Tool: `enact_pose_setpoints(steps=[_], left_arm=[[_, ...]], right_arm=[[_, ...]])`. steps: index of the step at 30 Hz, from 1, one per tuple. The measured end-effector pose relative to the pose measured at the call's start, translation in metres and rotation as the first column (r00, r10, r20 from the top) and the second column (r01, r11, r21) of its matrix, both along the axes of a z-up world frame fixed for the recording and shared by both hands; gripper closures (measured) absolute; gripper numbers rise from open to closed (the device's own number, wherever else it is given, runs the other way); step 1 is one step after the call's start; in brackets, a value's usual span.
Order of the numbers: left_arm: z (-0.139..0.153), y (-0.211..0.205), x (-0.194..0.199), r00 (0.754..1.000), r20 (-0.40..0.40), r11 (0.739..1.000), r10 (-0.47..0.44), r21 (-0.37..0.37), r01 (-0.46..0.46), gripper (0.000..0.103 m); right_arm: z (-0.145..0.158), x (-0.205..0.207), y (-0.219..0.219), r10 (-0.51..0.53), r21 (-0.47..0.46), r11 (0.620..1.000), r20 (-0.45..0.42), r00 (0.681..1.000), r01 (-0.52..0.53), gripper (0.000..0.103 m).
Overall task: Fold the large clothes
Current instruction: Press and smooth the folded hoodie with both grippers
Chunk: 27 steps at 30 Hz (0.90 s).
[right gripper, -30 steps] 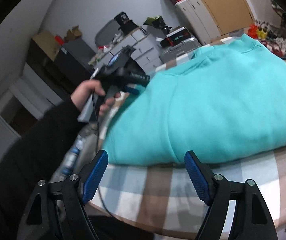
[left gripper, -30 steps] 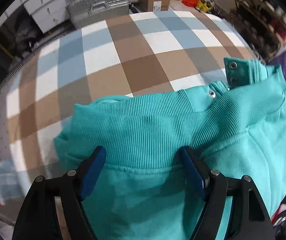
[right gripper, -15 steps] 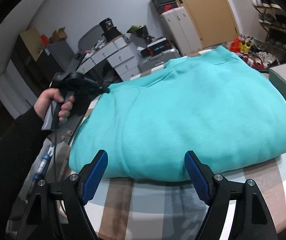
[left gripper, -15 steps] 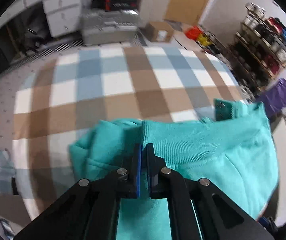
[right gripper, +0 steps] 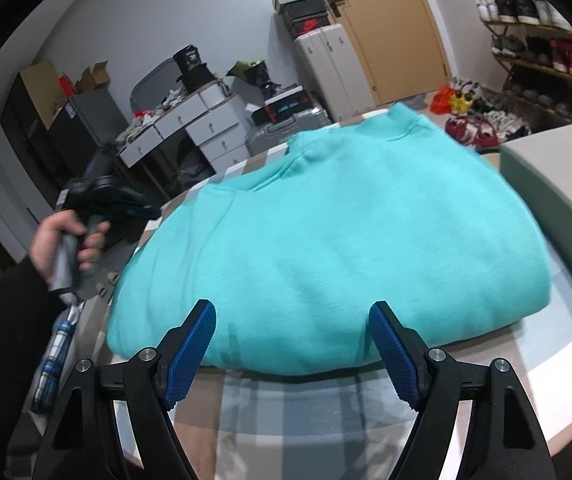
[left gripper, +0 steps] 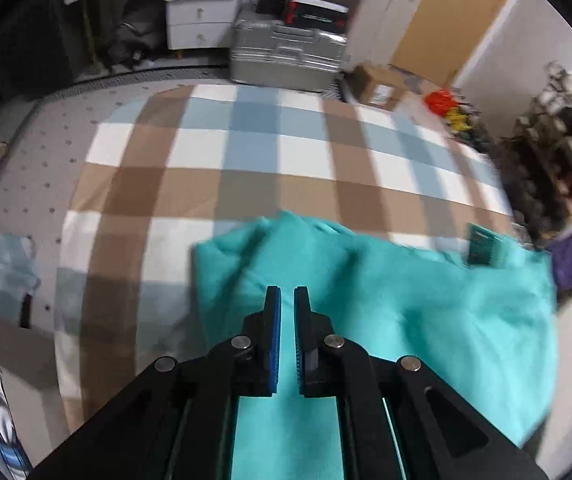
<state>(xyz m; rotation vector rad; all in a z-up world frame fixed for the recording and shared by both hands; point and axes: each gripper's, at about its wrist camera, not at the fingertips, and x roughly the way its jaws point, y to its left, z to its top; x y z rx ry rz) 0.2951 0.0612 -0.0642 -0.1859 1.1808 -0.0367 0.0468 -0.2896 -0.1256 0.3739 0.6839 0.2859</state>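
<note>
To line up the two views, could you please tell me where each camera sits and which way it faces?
Left wrist: on the left gripper, angled steeply down over the teal sweater and checked tablecloth, facing the silver suitcase; only its own shut fingers show.
Right wrist: on the right gripper, low at the table edge, looking across the sweater towards the door; its open fingers, plus the left hand and dark sleeve holding the left gripper, show.
Shared: sweater, tablecloth, suitcase.

Motion blurs the shoe rack [left gripper: 558, 160]; sweatshirt [left gripper: 426, 312] cut off below.
</note>
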Motion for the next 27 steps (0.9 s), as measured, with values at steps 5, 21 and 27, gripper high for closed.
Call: enact_pose_setpoints(steps=[5,21,27], left_arm=[[0.014,-0.034,-0.061,0.989,0.063,0.987,-0.137,-0.077,0.141,0.039],[-0.072,-0.095,-0.105,0.953,0.100,0.958,-0.285,0.040,0.283,0.039],[-0.071,-0.076,-0.086,0.963,0.071,0.958,-0.258,-0.108,0.265,0.040]], right_arm=[[0.016,0.017,-0.003,-0.031,-0.074,0.997,0.005,1.000,0.031,0.024],[-0.042,0.111,0.055,0.075,-0.513,0.830,-0.289,0.954,-0.220,0.025],[0.020,0.119,0.058,0.140,-0.319,0.923,-0.242,0.960,-0.215,0.025]])
